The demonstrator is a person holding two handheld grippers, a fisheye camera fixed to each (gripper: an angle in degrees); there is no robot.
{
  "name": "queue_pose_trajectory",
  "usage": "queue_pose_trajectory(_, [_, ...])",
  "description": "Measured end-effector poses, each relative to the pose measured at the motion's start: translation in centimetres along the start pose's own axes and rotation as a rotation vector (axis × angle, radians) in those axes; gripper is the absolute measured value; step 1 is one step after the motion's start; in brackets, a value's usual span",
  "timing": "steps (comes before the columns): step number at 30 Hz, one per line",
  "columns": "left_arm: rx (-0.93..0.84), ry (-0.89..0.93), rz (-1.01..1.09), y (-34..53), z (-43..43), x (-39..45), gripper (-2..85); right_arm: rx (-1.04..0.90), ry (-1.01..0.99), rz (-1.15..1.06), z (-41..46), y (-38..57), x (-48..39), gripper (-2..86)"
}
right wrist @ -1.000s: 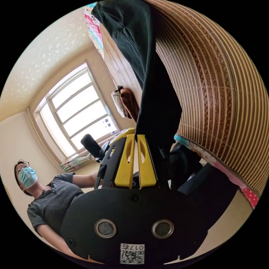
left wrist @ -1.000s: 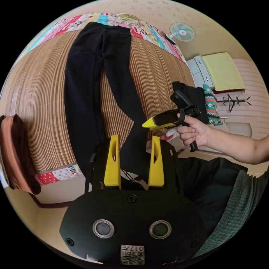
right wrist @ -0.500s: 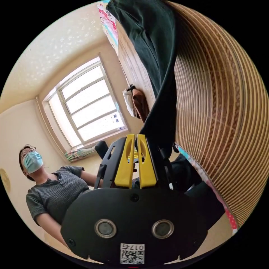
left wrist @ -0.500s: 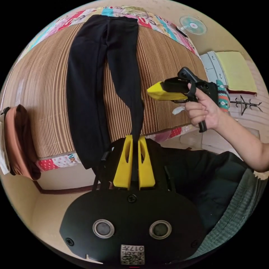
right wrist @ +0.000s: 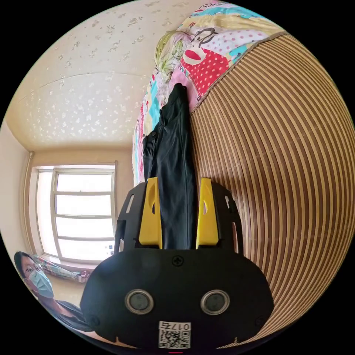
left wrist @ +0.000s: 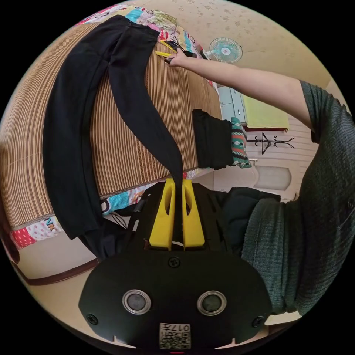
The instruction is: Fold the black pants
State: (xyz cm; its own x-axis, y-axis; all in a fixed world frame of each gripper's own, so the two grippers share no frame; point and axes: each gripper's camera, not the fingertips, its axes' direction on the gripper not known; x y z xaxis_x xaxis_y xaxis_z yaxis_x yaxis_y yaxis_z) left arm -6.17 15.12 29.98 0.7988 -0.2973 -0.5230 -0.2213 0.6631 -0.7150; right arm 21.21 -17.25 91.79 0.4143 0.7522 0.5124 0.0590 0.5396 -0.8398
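The black pants (left wrist: 70, 122) lay lengthwise on the bamboo mat (left wrist: 122, 148), hems past its near edge. Our left gripper (left wrist: 176, 185) was clenched on one hem; our right gripper (right wrist: 178, 185) hovered with jaws spread at the waistband, by the mat's far edge. We judged it should clamp squarely before lifting.

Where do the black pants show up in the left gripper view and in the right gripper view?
Left gripper view: the black pants lie lengthwise across the upper left, one leg end pinched in the left claw.
Right gripper view: their waist end runs up the centre between the open right claw.
Shared landmark: the striped bamboo mat under them.
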Motion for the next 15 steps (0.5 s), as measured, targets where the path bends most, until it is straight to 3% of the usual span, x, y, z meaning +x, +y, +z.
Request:
queue_pose_trajectory(6, [0.062, 0.111, 0.004, 3.6, 0.7, -2.7, 0.9, 0.095, 0.04, 0.145, 1.2, -1.3, -2.4, 6.8])
queue_pose_trajectory(8, [0.107, 0.229, -0.005, 6.1, 0.5, -4.0, 0.8, 0.116, 0.052, 0.129, 0.4, -1.4, -4.2, 4.5])
queue_pose_trajectory(9, [0.129, 0.275, 0.002, 6.9, 0.4, -4.4, 0.7, 0.129, 0.063, 0.095, -0.1, -1.4, -5.9, 3.9])
queue_pose_trajectory(11, [0.294, 0.563, 0.064, 10.5, 0.2, -6.3, 0.2, 0.146, 0.068, 0.01, -0.7, -1.5, -9.1, 3.4])
queue_pose_trajectory(13, [0.418, 0.741, 0.049, 12.9, 0.5, -8.5, -0.2, 0.105, 0.003, -0.152, -0.4, -2.0, -13.0, 3.0])
queue_pose_trajectory(15, [0.458, 0.768, 0.033, 15.0, 1.1, -10.1, -0.4, 0.051, -0.046, -0.285, 1.3, -2.5, -18.0, 2.7])
